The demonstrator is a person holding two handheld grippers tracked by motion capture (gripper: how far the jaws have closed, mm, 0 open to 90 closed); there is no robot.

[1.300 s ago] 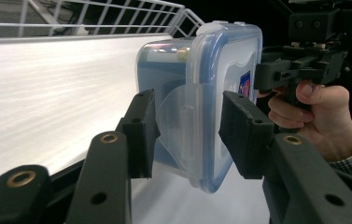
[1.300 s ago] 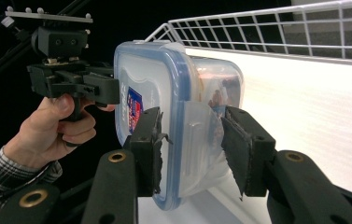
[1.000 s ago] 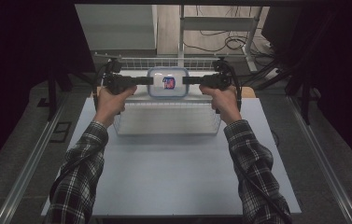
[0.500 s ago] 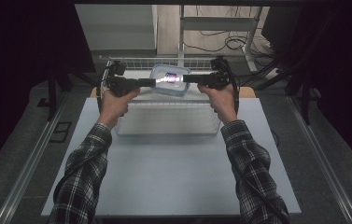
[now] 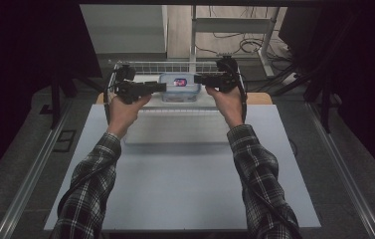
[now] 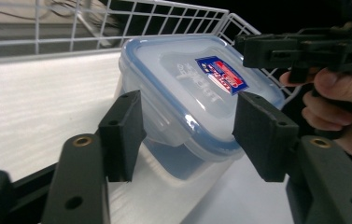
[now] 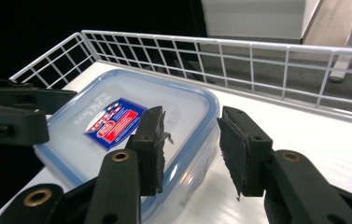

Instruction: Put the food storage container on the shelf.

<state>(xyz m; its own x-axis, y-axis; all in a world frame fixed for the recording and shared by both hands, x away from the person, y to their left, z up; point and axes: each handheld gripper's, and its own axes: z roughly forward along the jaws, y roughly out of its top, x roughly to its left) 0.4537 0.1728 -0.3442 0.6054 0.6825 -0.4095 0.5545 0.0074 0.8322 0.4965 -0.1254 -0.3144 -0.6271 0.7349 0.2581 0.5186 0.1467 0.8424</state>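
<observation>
Claw jaws on the left (image 6: 187, 126) have just been opening and now stand apart around the near corner of the box (image 6: 197, 93), pads clear of its walls. Right claw (image 7: 190, 149) has been closing a little; its jaws straddle the box's rim, one pad over the lid, the other outside the wall, and I cannot tell whether they press. From above, the box (image 5: 179, 87) sits between the two claws, left claw (image 5: 161, 87) at one end and right claw (image 5: 198, 78) at the other, inside a wire basket (image 5: 160, 64) at the far edge of the surface (image 5: 185, 184).

Risks, as I judge them: with the left claw loose, a lift by the right alone would tip the box and it could slip from a rim-only grip. A push could slide it into the basket wall.

Count: one box, one label (image 7: 113, 120) on its lid, one basket, two claws.
</observation>
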